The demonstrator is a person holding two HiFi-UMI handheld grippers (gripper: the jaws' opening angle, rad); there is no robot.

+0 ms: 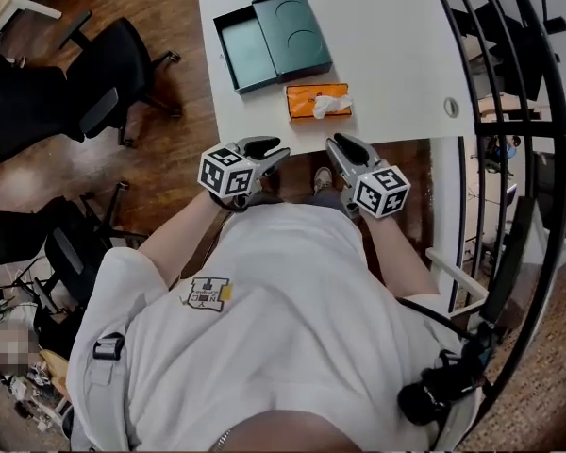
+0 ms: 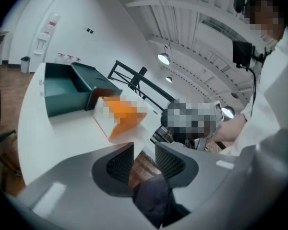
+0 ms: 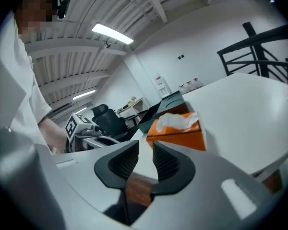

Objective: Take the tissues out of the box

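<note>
Room: open office with a wooden floor (image 1: pixel 174 149). Black office chairs (image 1: pixel 94 92) stand to the left, and a curved black railing (image 1: pixel 524 111) stands to the right.

Surface: white table (image 1: pixel 396 36), matte and mostly bare. A person stands at its near edge.

On the table, far side: a dark green case (image 1: pixel 272 38) lying open, with tray and lid side by side. It is not part of the task.

Task item: an orange tissue box (image 1: pixel 307 102) sits near the front edge of the table, just in front of the green case and apart from it. Its long axis runs left to right, parallel to that edge. One white tissue (image 1: pixel 333 106) sticks up from the slot, toward the box's right end.

Left gripper (image 1: pixel 275 149): held off the table just short of the front edge. The jaws stand a narrow gap apart with nothing between them; only floor shows through the gap. It lines up roughly with the box's left end.

Right gripper (image 1: pixel 340 143): also short of the edge, with the jaws slightly parted and empty. The box and its tissue lie straight ahead along the jaws.

Key relation: the tissue lies forward of both grippers, and the right one is nearer and already in line with it. My judgement is that the right gripper should pinch the tissue and lift it upward, while the left presses the box's left end down so the box does not rise with it. No tissue lies loose on the table, so extraction has not started.
</note>
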